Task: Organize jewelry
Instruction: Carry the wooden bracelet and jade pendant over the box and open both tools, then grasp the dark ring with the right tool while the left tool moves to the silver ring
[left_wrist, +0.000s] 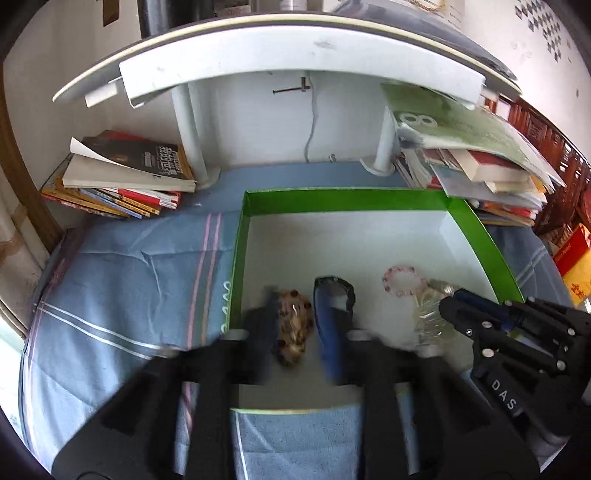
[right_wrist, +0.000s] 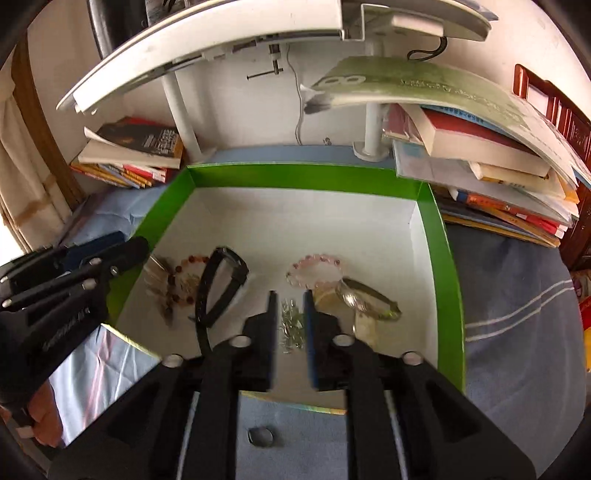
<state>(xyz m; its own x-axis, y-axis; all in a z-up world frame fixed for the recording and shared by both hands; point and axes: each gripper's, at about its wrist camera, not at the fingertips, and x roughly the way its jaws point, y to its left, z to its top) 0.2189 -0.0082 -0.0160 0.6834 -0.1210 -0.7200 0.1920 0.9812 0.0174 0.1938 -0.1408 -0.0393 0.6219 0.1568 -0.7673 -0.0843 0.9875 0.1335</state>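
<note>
A green-walled box (right_wrist: 448, 266) sits mid-frame on the blue-clothed desk (left_wrist: 122, 280). Inside lie a black watch (right_wrist: 221, 284), a brown bead bracelet (left_wrist: 293, 328), a pink bead bracelet (right_wrist: 314, 271) and a small silvery chain (right_wrist: 292, 326). The left claw (left_wrist: 301, 328) stands half open above the brown bracelet, gripping nothing; the right claw (right_wrist: 290, 325) is narrowly parted over the chain, empty.

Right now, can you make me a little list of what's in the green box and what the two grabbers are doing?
box: green box, white inside, on blue cloth
left side of box: brown bead bracelet, black watch
right side of box: pink bead bracelet, clear bangle
middle: small silvery piece
outside box: ring on cloth
left gripper: open, holds nothing
right gripper: open, holds nothing
</note>
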